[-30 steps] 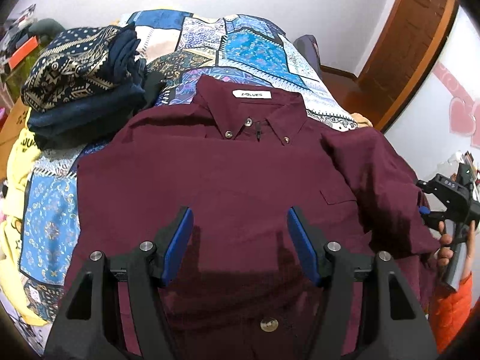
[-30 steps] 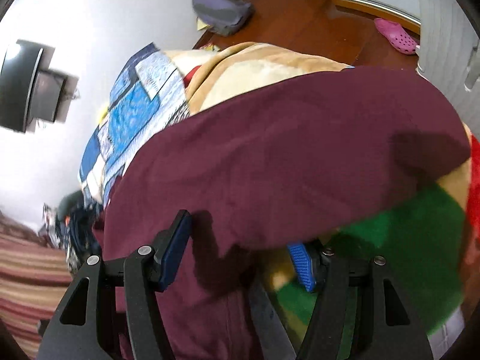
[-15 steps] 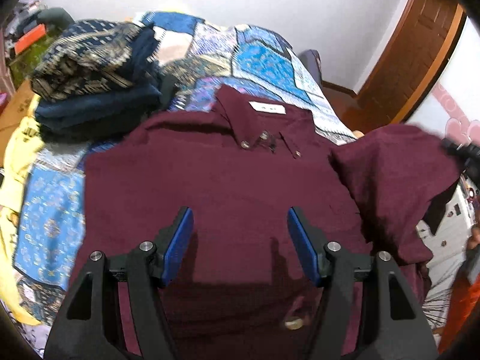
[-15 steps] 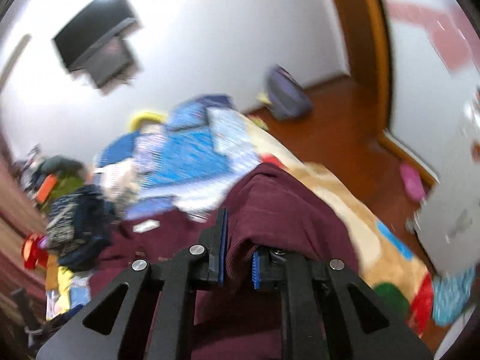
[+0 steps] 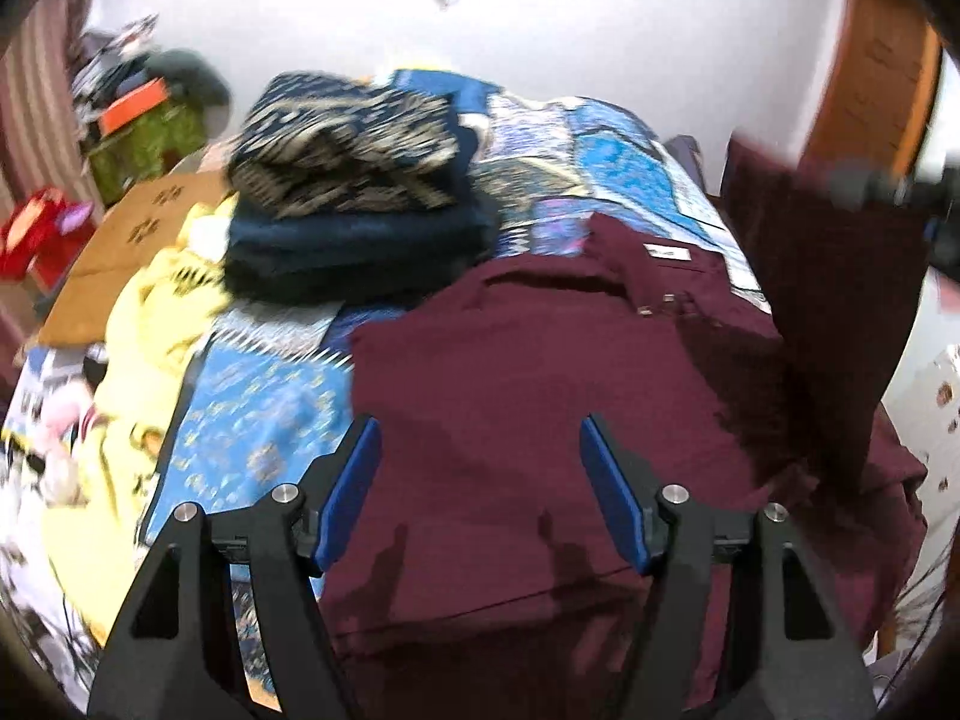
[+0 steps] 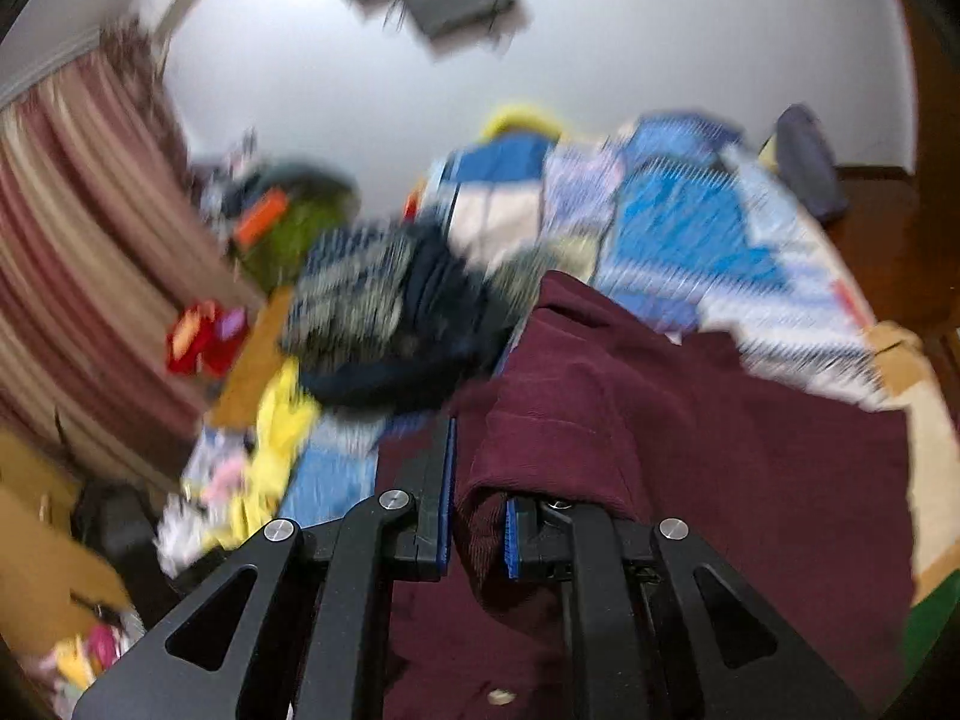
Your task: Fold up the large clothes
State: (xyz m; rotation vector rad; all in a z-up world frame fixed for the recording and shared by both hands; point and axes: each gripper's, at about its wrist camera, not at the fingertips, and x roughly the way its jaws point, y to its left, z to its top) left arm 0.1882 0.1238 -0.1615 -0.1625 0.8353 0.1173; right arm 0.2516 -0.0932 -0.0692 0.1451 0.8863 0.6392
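A maroon button-up shirt (image 5: 510,390) lies front up on the bed, collar at the far end. My left gripper (image 5: 478,426) hovers above its lower front with the jaws opening and nothing pinched between them. My right gripper (image 6: 477,480) is shut on a fold of the shirt's sleeve (image 6: 540,420), which drapes over its right finger. In the left wrist view that sleeve (image 5: 840,300) hangs lifted at the right, under the blurred right gripper (image 5: 888,192).
A stack of folded dark patterned clothes (image 5: 348,180) sits on the blue patchwork bedspread (image 5: 270,420) beyond the shirt's left shoulder. A yellow garment (image 5: 162,324) and a cardboard sheet (image 5: 150,222) lie at the left. A wooden door (image 5: 870,60) stands at the far right.
My right gripper closed on the sleeve at the bed's right edge, then rolled upright and lifted it over the shirt. The left gripper drifted left, still open above the shirt.
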